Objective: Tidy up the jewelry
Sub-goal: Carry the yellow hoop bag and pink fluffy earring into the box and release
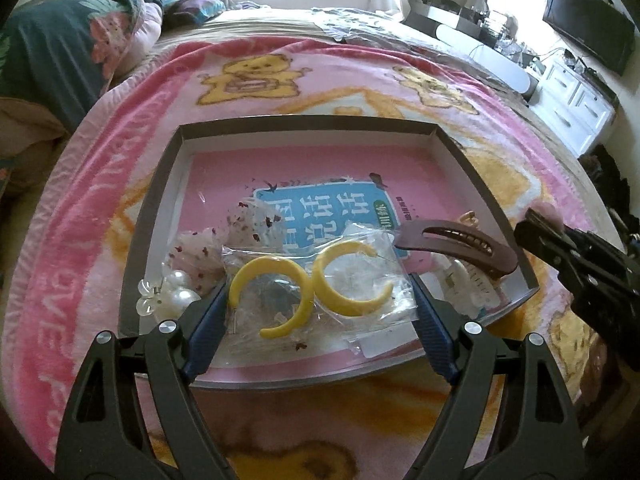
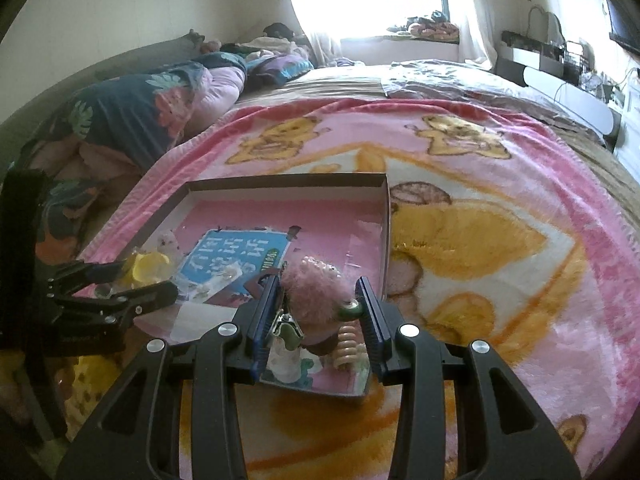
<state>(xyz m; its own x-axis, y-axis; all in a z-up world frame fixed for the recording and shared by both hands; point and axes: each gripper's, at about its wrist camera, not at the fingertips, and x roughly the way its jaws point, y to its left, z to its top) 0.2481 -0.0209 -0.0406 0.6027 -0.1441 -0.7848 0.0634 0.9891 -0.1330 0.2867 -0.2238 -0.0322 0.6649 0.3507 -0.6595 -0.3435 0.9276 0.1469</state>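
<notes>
A shallow grey-rimmed box (image 1: 304,122) with a pink printed floor lies on the bed. My left gripper (image 1: 318,300) is open, its jaws on either side of a clear bag holding two yellow crescent earrings (image 1: 312,286). Pearl and clear flower pieces (image 1: 168,296) lie at the box's left, a maroon hair clip (image 1: 460,246) at its right. My right gripper (image 2: 320,304) has its jaws close on both sides of a fluffy pink hair ornament (image 2: 316,292) over the box's near right corner (image 2: 356,390). A beige coil (image 2: 346,346) and a green clip (image 2: 290,332) lie under it.
The box sits on a pink bear-print blanket (image 1: 280,76) spread over the bed. Folded bedding and pillows (image 1: 72,48) lie at the far left. White drawers (image 1: 576,104) and a wall television (image 1: 588,24) stand at the right.
</notes>
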